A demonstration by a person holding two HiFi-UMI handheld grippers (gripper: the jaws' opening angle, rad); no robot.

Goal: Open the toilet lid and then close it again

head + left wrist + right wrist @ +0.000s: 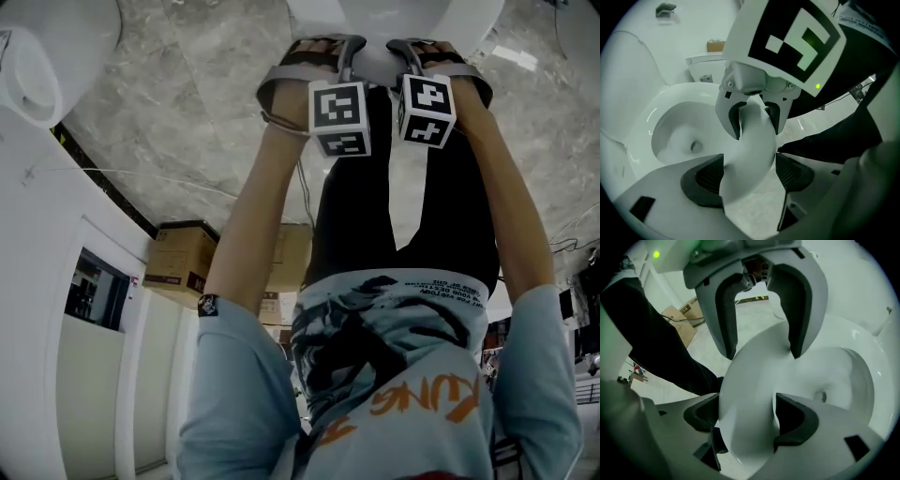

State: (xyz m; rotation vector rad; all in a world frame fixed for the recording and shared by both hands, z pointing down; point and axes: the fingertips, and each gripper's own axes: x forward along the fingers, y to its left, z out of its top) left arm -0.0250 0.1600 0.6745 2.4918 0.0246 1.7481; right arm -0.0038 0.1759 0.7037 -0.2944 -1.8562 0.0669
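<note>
The white toilet (394,23) stands with its lid (628,75) raised and its bowl (679,136) showing. My left gripper (750,168) points steeply down over the front of the seat rim (750,154); its jaws are open with the rim between the pads. My right gripper (747,413) straddles the same rim (754,380) right beside it, also open. Each gripper view shows the other gripper: the right gripper (754,131) and the left gripper (761,355). In the head view the left gripper (349,45) and right gripper (405,47) sit side by side at the toilet's front edge.
A grey marble floor (187,112) surrounds the toilet. The person's dark trousers (403,197) are close to the rim. A cardboard box (178,253) and a cable lie on the floor; white panels (56,319) and another white fixture (47,56) are at the left.
</note>
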